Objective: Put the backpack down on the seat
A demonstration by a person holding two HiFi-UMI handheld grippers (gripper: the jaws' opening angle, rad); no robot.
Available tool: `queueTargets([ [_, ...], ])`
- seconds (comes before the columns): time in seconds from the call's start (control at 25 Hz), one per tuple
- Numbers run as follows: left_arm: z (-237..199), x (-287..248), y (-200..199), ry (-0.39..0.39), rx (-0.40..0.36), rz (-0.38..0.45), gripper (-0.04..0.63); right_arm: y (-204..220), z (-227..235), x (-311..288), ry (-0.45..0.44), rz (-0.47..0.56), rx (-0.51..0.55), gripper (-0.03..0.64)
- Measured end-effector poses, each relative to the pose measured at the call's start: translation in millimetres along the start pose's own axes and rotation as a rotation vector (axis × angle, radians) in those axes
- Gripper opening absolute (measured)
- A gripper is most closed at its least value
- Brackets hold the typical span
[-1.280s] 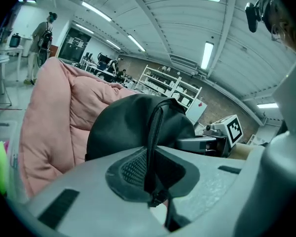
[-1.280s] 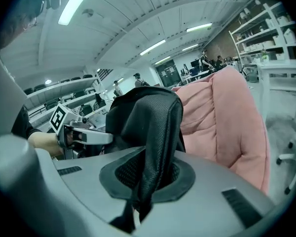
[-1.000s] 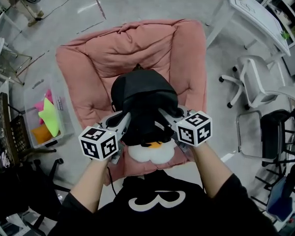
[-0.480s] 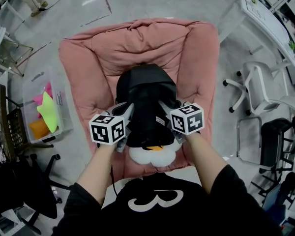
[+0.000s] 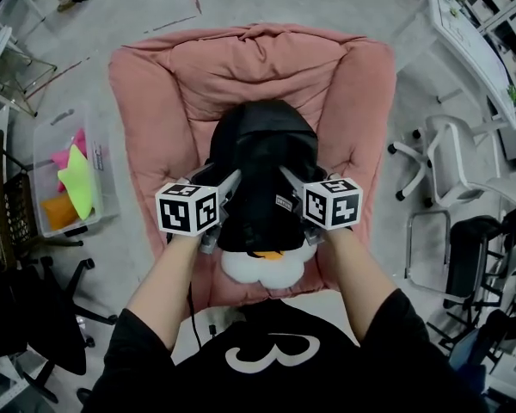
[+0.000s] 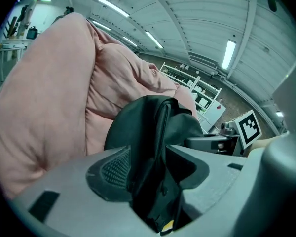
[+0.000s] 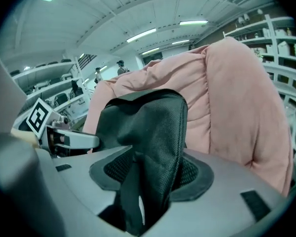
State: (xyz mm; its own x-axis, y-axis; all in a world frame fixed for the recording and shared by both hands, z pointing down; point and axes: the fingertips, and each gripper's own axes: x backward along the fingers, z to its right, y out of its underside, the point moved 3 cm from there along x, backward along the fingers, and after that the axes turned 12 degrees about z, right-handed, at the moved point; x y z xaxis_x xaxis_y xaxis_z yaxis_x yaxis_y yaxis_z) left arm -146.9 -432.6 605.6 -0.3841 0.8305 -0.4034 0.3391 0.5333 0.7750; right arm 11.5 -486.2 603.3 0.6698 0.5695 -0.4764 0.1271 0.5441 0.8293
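A black backpack (image 5: 267, 166) with a white and orange plush piece (image 5: 262, 268) at its near end rests on the pink cushioned seat (image 5: 241, 67). My left gripper (image 5: 226, 185) is at the pack's left side and my right gripper (image 5: 291, 181) at its right side. In the left gripper view the left gripper (image 6: 148, 169) has a black strap of the backpack (image 6: 155, 117) between its jaws, whose pads stand off it. The right gripper (image 7: 155, 174) likewise has a fold of the backpack (image 7: 143, 115) lying loose between its spread pads. Both sets of jaws have just been opening.
A clear plastic bin (image 5: 47, 149) with bright items stands left of the seat. A white desk (image 5: 464, 33), a white office chair (image 5: 451, 157) and a black chair (image 5: 477, 248) are on the right. Another dark chair (image 5: 34, 325) is at the lower left.
Both grippers came down and slightly forward with the backpack, which now lies on the seat cushion. The jaws of both have spread apart from the straps.
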Motion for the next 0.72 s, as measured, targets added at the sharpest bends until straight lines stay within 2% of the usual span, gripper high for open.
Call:
queueTargets([
  [0.16,1.1,20.0,7.3,-0.017,0.029,0.009,0.266,-4.1,6.4,25.7,0.048,0.060,-0.028,0.275],
  [0.28,2.5,39.2,12.7,-0.030,0.061,0.003,0.290,-3.4,11.1,45.0,0.074,0.079,-0.044,0.276],
  [0.4,8.9,59.2,19.8,-0.033,0.079,0.017,0.296,-2.4,0.9,73.1,0.061,0.095,-0.039,0.276],
  [0.48,18.8,73.7,22.8,-0.022,0.093,0.039,0.296,-3.7,-17.4,93.7,0.007,0.109,-0.008,0.276],
  [0.6,45.2,103.4,24.3,0.006,0.080,0.056,0.295,-2.7,-57.7,128.1,-0.122,0.110,0.026,0.273],
  [0.68,73.5,127.6,25.1,0.057,0.047,0.050,0.291,-4.6,-85.7,156.9,-0.195,0.120,-0.011,0.267],
  [0.72,90.4,141.0,24.1,0.101,0.033,0.047,0.284,-7.6,-100.7,172.4,-0.226,0.136,-0.033,0.241],
])
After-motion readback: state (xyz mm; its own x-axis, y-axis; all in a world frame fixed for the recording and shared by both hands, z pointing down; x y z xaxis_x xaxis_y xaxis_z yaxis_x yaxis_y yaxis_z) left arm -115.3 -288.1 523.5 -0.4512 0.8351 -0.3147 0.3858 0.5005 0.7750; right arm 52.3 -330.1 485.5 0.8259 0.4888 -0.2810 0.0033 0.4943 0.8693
